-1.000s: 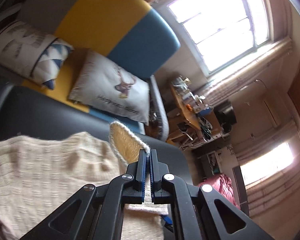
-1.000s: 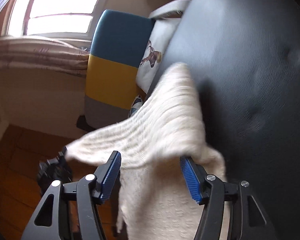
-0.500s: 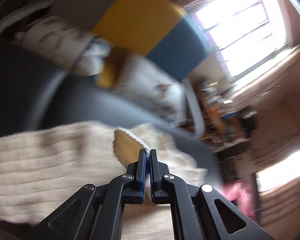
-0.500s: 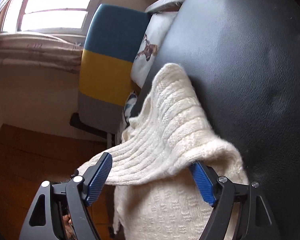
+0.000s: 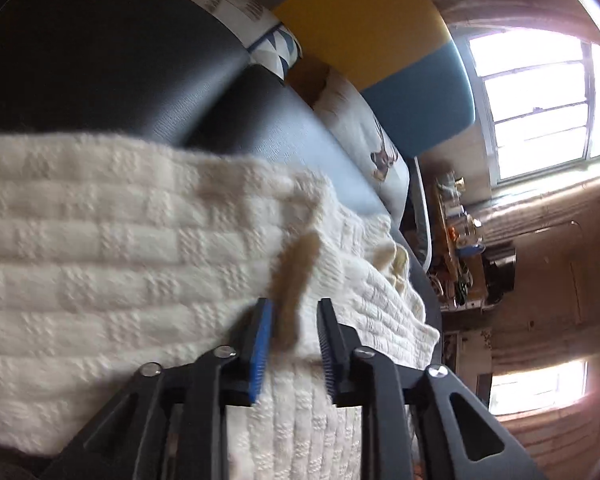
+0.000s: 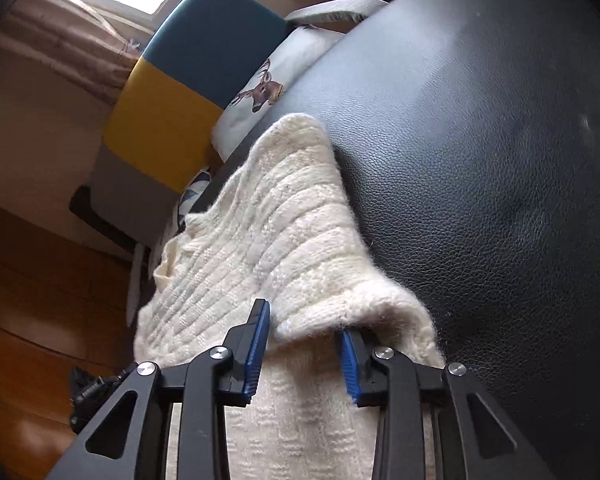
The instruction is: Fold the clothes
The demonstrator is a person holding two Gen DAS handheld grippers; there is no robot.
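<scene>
A cream knit sweater [image 5: 100, 260] lies on a black leather surface [image 5: 260, 120]. My left gripper [image 5: 295, 308] hovers low over it, jaws opening. A blurred edge of the knit stands loose in the gap and neither pad presses it. In the right wrist view the sweater [image 6: 268, 232] runs away from me along the leather [image 6: 480, 160]. A thick rolled fold of it sits between the jaws of my right gripper [image 6: 302, 320], which are closing. The fold drapes over the right fingertip and hides it.
Beyond the leather stands a seat with a yellow and blue back [image 5: 380, 20], with a deer cushion [image 6: 268, 80] and a triangle-patterned cushion [image 5: 276, 46]. A cluttered table [image 5: 460, 240] stands under the bright window [image 5: 540, 100]. Wooden floor [image 6: 28, 300] with a dark object [image 6: 88, 384] lies left.
My left gripper came down onto the sweater and its jaws parted, freeing the knit edge they pinched. The lifted flap now lies folded over. My right jaws narrowed around the fold.
</scene>
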